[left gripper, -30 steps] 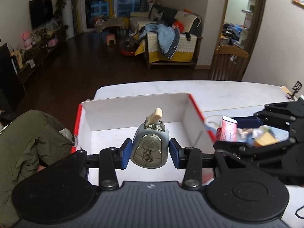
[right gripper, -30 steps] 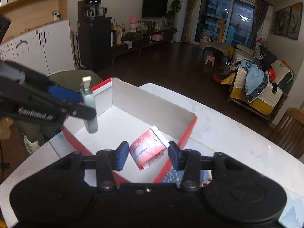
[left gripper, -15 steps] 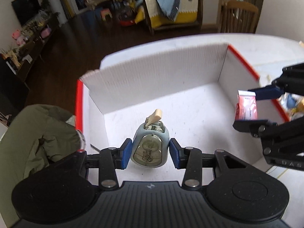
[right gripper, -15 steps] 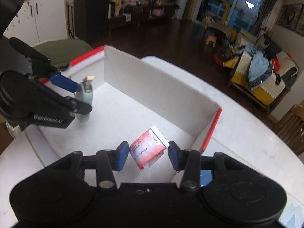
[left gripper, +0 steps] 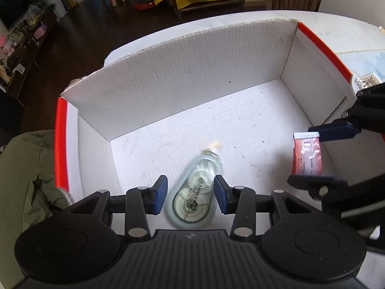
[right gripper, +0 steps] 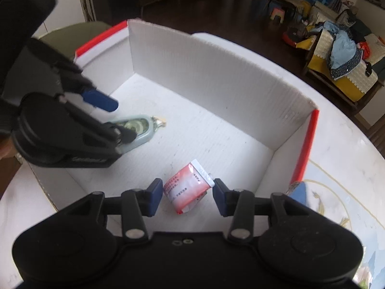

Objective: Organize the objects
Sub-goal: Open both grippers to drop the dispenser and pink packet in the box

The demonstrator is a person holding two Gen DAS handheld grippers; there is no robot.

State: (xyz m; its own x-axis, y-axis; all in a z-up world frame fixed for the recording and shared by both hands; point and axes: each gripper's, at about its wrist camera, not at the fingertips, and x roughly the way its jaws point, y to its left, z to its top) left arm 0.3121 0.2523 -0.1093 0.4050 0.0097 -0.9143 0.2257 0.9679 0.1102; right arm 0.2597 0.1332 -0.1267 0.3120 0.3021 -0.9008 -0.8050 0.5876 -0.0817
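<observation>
A white cardboard box (left gripper: 182,77) with red edges sits on the table. My left gripper (left gripper: 190,193) is open over the box floor. The pale blue correction tape dispenser (left gripper: 195,192) lies loose between its fingers, blurred; it also shows in the right wrist view (right gripper: 137,130) flat on the floor of the box (right gripper: 216,72). My right gripper (right gripper: 185,196) is open, with the red and white packet (right gripper: 189,185) lying free between its fingers. The packet also shows in the left wrist view (left gripper: 306,154).
An olive green jacket (left gripper: 26,178) lies left of the box. The white table (right gripper: 336,149) carries a blue patterned mat (right gripper: 332,216) on the right. A chair and a sofa with clothes (right gripper: 341,55) stand beyond the table.
Both grippers have lowered into the box and opened. The tape dispenser has dropped from the left gripper onto the box floor. The packet has left the right gripper's hold.
</observation>
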